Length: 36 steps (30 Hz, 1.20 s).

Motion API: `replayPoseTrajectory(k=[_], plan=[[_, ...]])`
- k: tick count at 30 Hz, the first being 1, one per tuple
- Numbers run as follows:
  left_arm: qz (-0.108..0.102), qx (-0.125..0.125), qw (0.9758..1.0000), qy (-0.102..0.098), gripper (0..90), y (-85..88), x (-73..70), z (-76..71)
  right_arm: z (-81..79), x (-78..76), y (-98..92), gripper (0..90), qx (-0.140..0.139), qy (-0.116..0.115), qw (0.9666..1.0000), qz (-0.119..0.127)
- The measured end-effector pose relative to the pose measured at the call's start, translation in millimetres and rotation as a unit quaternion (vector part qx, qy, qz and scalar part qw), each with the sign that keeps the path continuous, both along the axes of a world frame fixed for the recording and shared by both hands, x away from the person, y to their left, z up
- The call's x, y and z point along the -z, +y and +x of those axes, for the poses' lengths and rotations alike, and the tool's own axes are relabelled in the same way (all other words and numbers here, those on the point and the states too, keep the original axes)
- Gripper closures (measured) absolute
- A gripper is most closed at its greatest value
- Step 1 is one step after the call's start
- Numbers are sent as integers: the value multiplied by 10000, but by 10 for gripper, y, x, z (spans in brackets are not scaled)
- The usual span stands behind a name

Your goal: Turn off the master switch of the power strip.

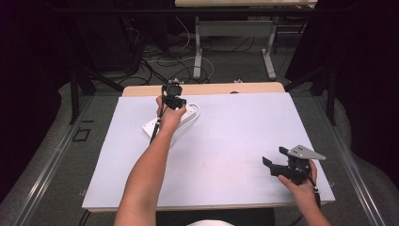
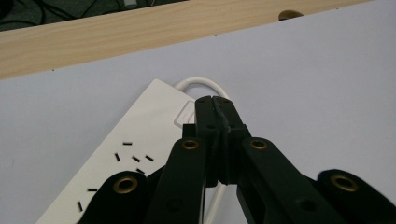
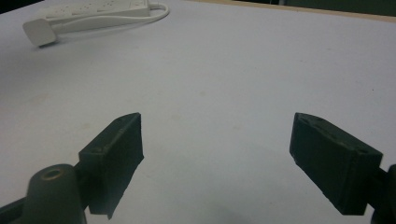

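Observation:
A white power strip (image 2: 140, 135) lies on the pale table cover, with its rocker switch (image 2: 186, 114) at the far end and its white cable (image 2: 201, 83) looping out beyond that. My left gripper (image 2: 214, 100) is shut with nothing between its jaws, and its tips sit right at the switch end of the strip. In the high view the left gripper (image 1: 174, 94) is over the power strip (image 1: 149, 126) at the back left. My right gripper (image 1: 275, 157) stands open near the front right, holding nothing. In the right gripper view, beyond the right gripper (image 3: 215, 140), lie the power strip (image 3: 93, 7) and its plug (image 3: 39, 32).
The pale cover (image 1: 226, 141) spans most of the table, and a bare wooden strip (image 2: 116, 32) runs along the far edge. Behind the table are desk legs (image 1: 197, 52) and loose cables on the floor.

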<state>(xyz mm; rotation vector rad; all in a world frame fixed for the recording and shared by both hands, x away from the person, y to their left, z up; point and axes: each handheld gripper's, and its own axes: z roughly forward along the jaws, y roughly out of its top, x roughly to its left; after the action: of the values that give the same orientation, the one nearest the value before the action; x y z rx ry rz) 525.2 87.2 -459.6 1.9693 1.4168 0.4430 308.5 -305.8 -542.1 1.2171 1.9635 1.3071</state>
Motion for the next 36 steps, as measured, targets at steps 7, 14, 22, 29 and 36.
replayPoseTrajectory(k=[7, 14, 22, 29, 36], plan=[[-191, 157, 9997, -33, 900, 47, -97, -154, -5, -3, -1, 170, -20, 18, 10000, -12], [-199, 247, 9995, -85, 900, 106, -149, -315, 0, -11, -13, 170, -76, -60, 9999, -51], [-369, 180, 9991, -76, 900, 215, -202, -443, -5, -9, 6, 171, -57, -141, 9998, -106], [-463, 252, 9985, -115, 900, 291, -258, -577, -9, -12, 7, 172, -131, -117, 9998, -103], [-575, 396, 9974, -189, 900, 373, -293, -753, -16, -17, 8, 172, -117, -117, 9998, -74]])
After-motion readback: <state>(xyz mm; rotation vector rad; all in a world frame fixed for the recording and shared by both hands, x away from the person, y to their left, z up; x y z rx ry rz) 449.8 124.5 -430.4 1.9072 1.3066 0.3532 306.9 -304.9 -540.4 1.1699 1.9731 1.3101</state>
